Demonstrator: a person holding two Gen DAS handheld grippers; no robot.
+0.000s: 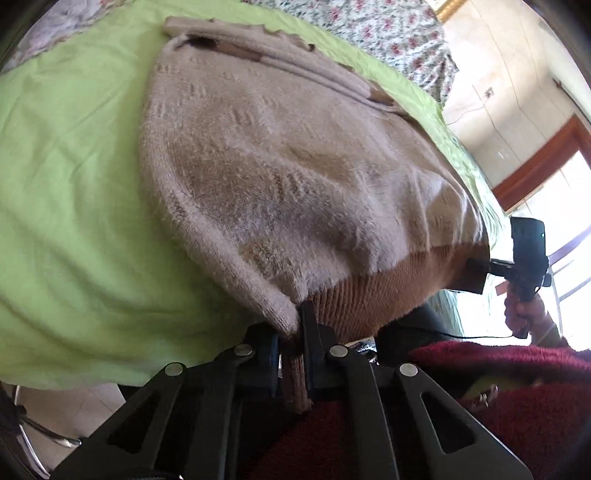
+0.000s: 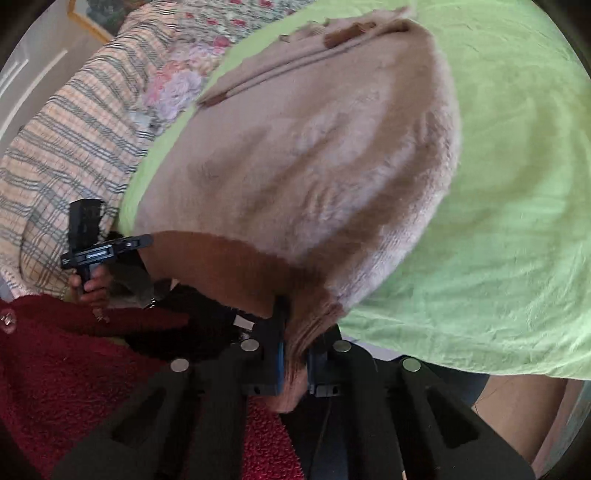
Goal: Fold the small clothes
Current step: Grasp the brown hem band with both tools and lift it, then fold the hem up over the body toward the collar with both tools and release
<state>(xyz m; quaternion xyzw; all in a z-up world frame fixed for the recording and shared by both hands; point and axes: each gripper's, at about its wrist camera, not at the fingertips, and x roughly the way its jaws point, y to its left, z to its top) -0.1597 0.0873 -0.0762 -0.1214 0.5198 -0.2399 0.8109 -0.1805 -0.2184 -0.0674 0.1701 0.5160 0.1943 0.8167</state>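
A small beige knitted sweater [image 1: 280, 170] with a brown ribbed hem lies on a light green sheet [image 1: 66, 192], its collar at the far end. My left gripper [image 1: 291, 343] is shut on the sweater's near left hem corner. My right gripper [image 2: 295, 354] is shut on the near right hem corner of the sweater [image 2: 317, 155]. The hem is lifted and stretched between the two grippers. The right gripper also shows in the left wrist view [image 1: 476, 273], and the left gripper in the right wrist view [image 2: 122, 251].
The green sheet [image 2: 498, 206] covers a bed with a floral cover [image 1: 373, 26] and a plaid blanket [image 2: 74, 140] beyond it. The person's dark red sleeves [image 2: 74, 369] are close below the grippers. A window [image 1: 569, 206] is at the right.
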